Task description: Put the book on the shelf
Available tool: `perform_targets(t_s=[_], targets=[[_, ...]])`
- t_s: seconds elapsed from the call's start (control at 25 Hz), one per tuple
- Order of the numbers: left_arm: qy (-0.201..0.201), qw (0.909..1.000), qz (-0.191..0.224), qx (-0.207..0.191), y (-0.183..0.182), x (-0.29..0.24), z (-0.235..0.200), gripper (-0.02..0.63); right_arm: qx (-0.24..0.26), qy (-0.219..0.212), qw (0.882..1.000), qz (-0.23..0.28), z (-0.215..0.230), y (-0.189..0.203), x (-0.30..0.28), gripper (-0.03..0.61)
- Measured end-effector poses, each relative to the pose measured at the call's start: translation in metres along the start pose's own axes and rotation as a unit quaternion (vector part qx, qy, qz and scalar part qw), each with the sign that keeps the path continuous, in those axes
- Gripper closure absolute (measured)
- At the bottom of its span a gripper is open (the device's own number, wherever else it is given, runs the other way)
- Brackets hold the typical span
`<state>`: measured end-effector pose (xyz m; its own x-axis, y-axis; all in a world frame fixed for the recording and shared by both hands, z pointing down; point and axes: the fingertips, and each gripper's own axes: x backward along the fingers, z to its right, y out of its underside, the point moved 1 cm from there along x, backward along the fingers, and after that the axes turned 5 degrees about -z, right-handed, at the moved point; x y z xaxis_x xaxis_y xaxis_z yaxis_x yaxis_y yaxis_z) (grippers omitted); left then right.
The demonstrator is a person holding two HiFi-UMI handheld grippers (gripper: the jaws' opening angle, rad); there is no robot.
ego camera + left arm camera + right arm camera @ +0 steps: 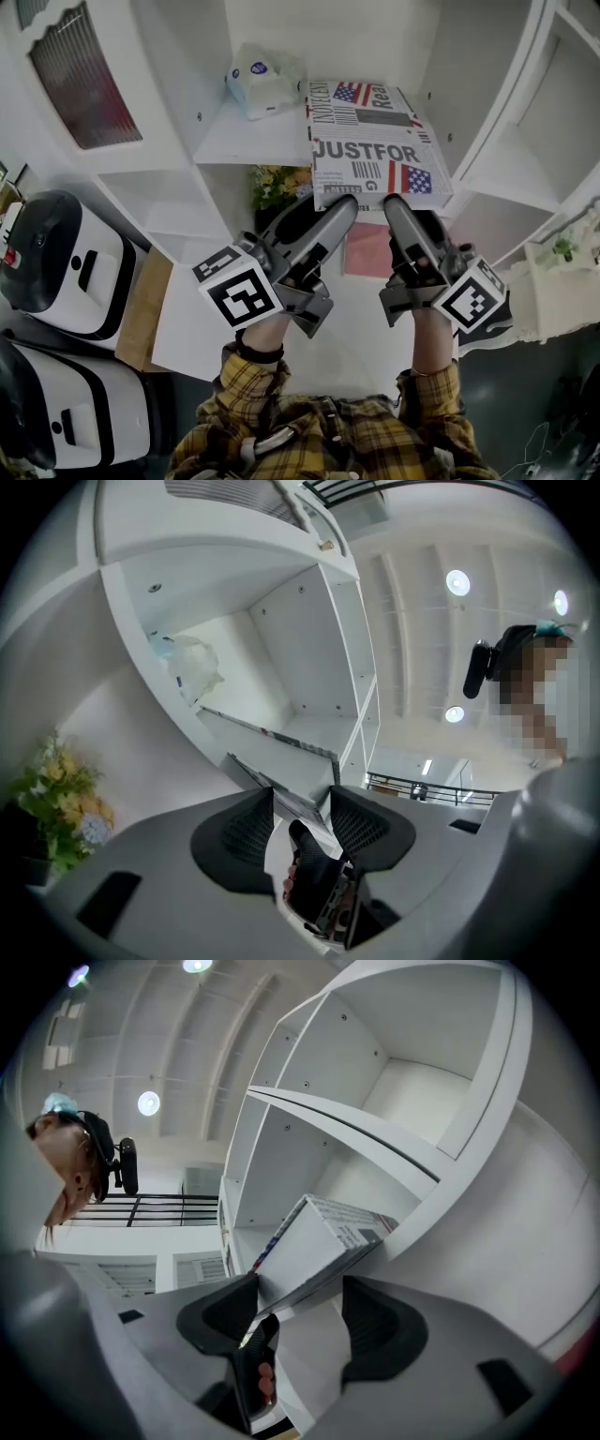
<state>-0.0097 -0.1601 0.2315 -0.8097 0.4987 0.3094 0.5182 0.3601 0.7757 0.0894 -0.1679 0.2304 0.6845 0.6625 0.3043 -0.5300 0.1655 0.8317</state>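
The book (375,141), white with "JUSTFOR" print and flag patches, lies flat on a white shelf board (244,141), its near edge over the board's front. My left gripper (343,202) reaches up to that near edge on the left, and my right gripper (396,202) does so on the right. In the left gripper view the book's thin edge (281,794) runs between the left gripper's (301,803) jaws, with gaps showing. In the right gripper view a book corner (319,1241) sits between the right gripper's (298,1293) wide-apart jaws, close to the left pad (225,1312).
A clear plastic packet (262,80) lies on the same board behind the book. Yellow flowers (277,183) stand in the compartment below, and a pink item (366,248) shows lower down. White shelf uprights flank both sides. Two white appliances (66,262) stand at the left.
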Motion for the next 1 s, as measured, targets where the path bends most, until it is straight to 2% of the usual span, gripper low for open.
perform_targets(t_s=[0.04,0.16,0.36,0.68,1.0], targets=[[-0.004,1.0,0.002,-0.005,0.0,0.0,0.0,0.419,0.001,0.004,1.0,0.0,0.002,0.002,0.002,0.308],[-0.016,0.9996,0.012,-0.018,0.002,0.001,-0.001,0.419,-0.002,0.005,1.0,0.0,0.004,0.007,0.007,0.328],[-0.039,0.9983,0.023,-0.037,0.0,0.005,-0.004,0.423,-0.014,-0.005,1.0,0.001,0.003,0.011,0.007,0.331],[-0.07,0.9972,0.024,-0.014,-0.012,-0.012,-0.04,0.459,-0.037,-0.003,0.999,0.0,0.028,0.003,-0.023,0.334],[-0.075,0.9968,0.023,-0.016,-0.016,-0.021,-0.047,0.492,-0.053,0.002,0.999,-0.003,0.041,-0.001,-0.031,0.334]])
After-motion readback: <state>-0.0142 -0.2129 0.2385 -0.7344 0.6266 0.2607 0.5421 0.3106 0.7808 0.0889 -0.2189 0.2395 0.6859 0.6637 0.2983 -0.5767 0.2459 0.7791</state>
